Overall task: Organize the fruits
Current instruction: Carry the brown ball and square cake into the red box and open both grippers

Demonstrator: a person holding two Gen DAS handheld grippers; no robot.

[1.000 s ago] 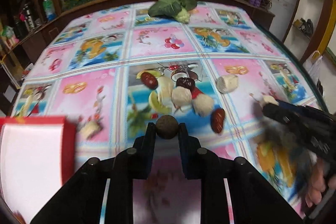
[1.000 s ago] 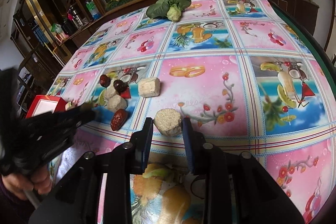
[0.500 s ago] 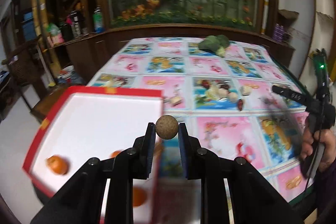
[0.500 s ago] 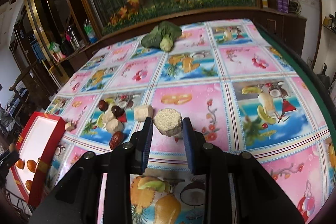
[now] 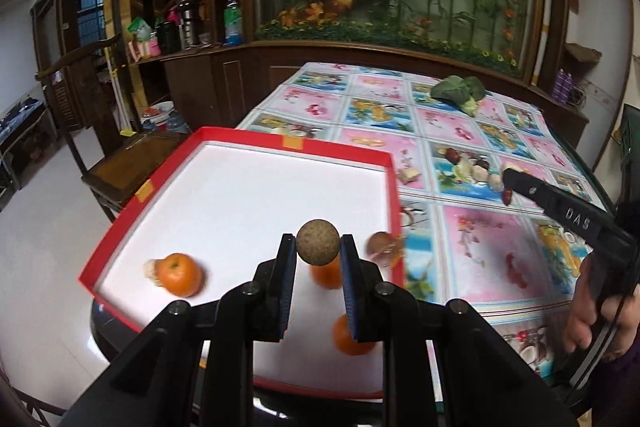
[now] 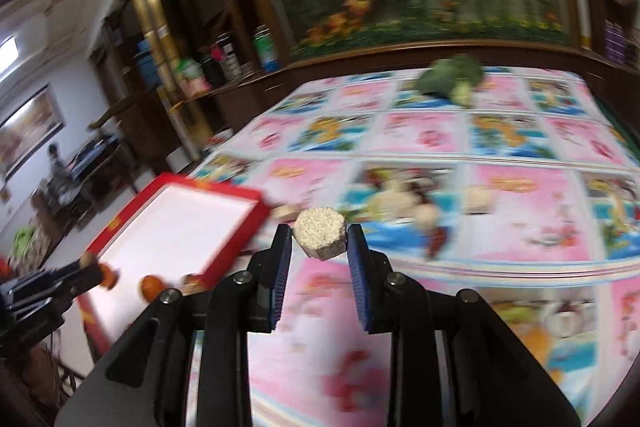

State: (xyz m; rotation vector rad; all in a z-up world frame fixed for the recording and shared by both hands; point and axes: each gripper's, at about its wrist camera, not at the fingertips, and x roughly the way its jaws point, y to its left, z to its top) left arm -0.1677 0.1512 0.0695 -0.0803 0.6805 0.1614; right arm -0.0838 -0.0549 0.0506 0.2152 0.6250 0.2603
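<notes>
Red tray (image 5: 120, 227): at about 9 o'clock in the left wrist view, white inside, red rim, at the table's near left edge.
Oranges: one (image 5: 178, 274) at 8 o'clock inside the tray; one (image 5: 326, 275) partly hidden behind the left fingers; one (image 5: 352, 341) lower, at 6 o'clock.
Left gripper (image 5: 318, 251): closed on a brown round fruit (image 5: 318, 242), which sits between the two fingertips, touching both pads, above the tray's white floor.
Blurred brown fruit (image 5: 382, 245): just right of the right finger, at the tray's right rim.
Loose fruits (image 5: 472, 167): a small group on the flowered tablecloth (image 5: 480, 247), at 2 o'clock, well apart from the tray.
Green vegetable (image 5: 460, 91): far end of the table, at 1 o'clock.
Right gripper (image 6: 319, 239): clamped on a pale grainy chunk with flat faces (image 6: 320, 233), held between the fingertips, above the tablecloth just right of the tray; the view is blurred.
Person's hand (image 5: 592, 311): at 4 o'clock in the left wrist view, holding the right gripper's handle.
</notes>
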